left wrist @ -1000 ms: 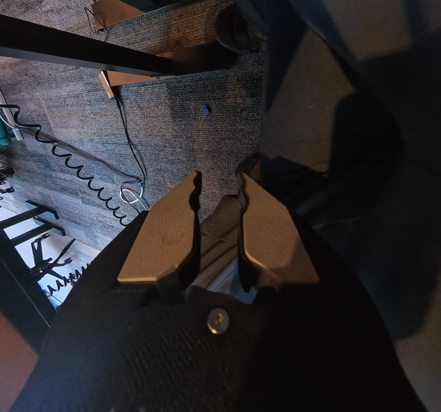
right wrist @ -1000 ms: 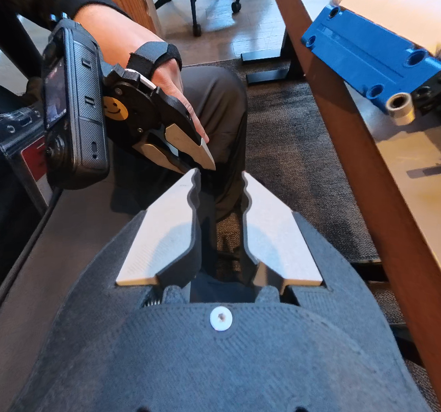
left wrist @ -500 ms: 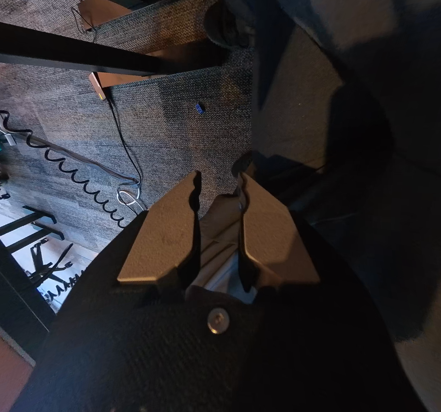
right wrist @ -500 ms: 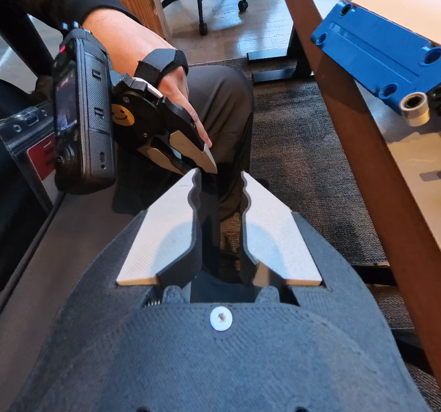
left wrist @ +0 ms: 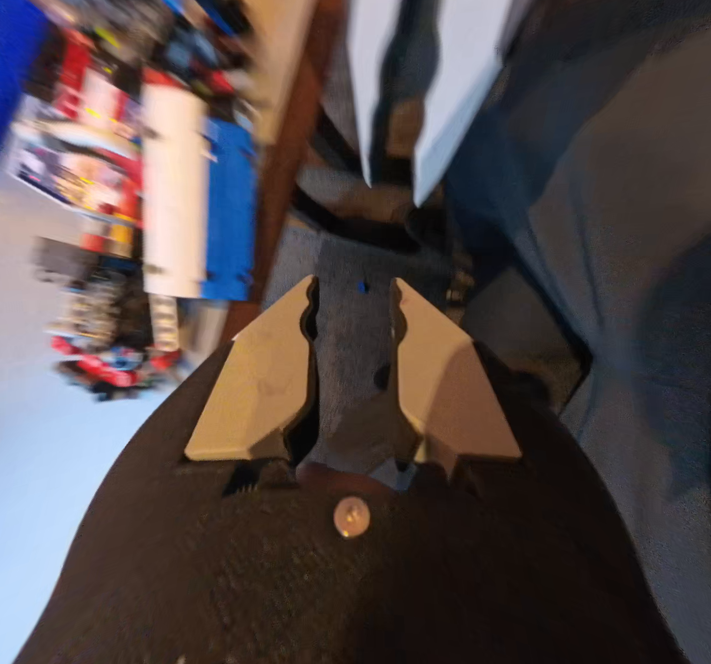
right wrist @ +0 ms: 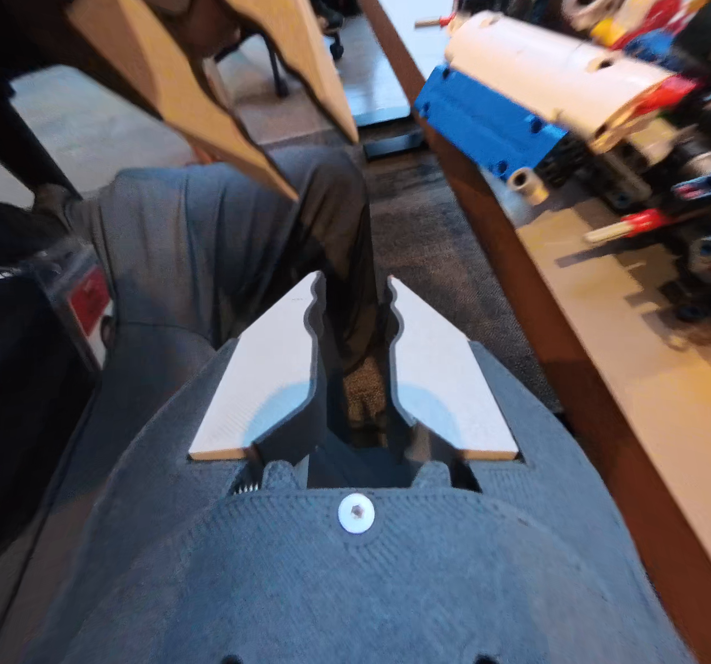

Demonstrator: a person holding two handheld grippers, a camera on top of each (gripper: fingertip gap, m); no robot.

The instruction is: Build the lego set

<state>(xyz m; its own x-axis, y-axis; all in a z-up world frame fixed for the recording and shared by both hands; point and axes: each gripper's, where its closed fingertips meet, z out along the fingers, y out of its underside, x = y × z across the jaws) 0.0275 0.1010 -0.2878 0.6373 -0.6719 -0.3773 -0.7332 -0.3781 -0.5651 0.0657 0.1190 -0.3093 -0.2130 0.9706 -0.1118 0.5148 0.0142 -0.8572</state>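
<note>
The view from the left wrist is motion-blurred. My left gripper (left wrist: 354,284) is open and empty. It points at the carpet, where a small blue piece (left wrist: 361,287) lies on the floor beyond its tips. The lego build, with a blue block (left wrist: 231,210) and a white body (left wrist: 173,191), sits on the table to its left. My right gripper (right wrist: 354,280) is open and empty over a person's grey-trousered leg (right wrist: 231,230). The build's blue block (right wrist: 484,126) and white body (right wrist: 538,64) lie to its upper right. Each gripper shows in the other's view, the left gripper (right wrist: 327,170) and the right gripper (left wrist: 392,193).
The brown table edge (right wrist: 500,222) runs diagonally at the right, with red, yellow and black lego parts (right wrist: 646,218) on top. Grey carpet (right wrist: 423,241) lies below. A clear box with a red label (right wrist: 88,299) stands at the left. A chair base (right wrist: 277,68) stands farther back.
My left gripper has swung up from under the table and now faces the table edge and the right gripper. In the right wrist view it has risen. The right gripper moved slightly.
</note>
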